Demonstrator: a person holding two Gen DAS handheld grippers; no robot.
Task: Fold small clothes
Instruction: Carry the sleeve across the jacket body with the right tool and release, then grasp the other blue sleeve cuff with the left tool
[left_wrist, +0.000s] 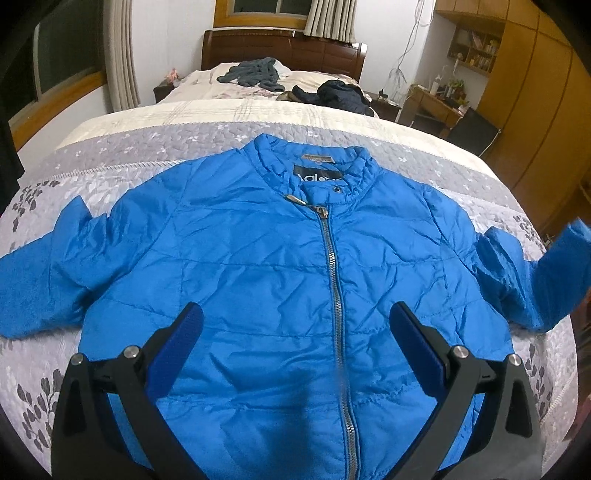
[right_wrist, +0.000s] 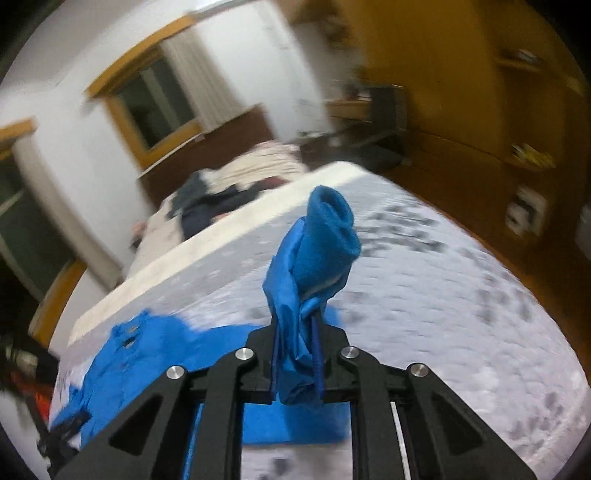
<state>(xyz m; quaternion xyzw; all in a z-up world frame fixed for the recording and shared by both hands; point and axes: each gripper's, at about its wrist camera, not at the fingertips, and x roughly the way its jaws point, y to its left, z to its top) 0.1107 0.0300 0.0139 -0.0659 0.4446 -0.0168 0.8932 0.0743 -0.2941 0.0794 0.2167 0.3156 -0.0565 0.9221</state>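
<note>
Now the right tool (right_wrist: 295, 365), clamped on the sleeve (right_wrist: 317, 254), should carry it across the jacket (left_wrist: 280, 266) toward centre frame while the left tool (left_wrist: 295, 332) hovers wide open and empty.

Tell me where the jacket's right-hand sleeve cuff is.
Right wrist view, centre: the sleeve cuff is lifted above the bedspread, clamped in the right tool.

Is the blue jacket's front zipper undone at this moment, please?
No, the zipper on the blue jacket is closed right up to the collar.
</note>
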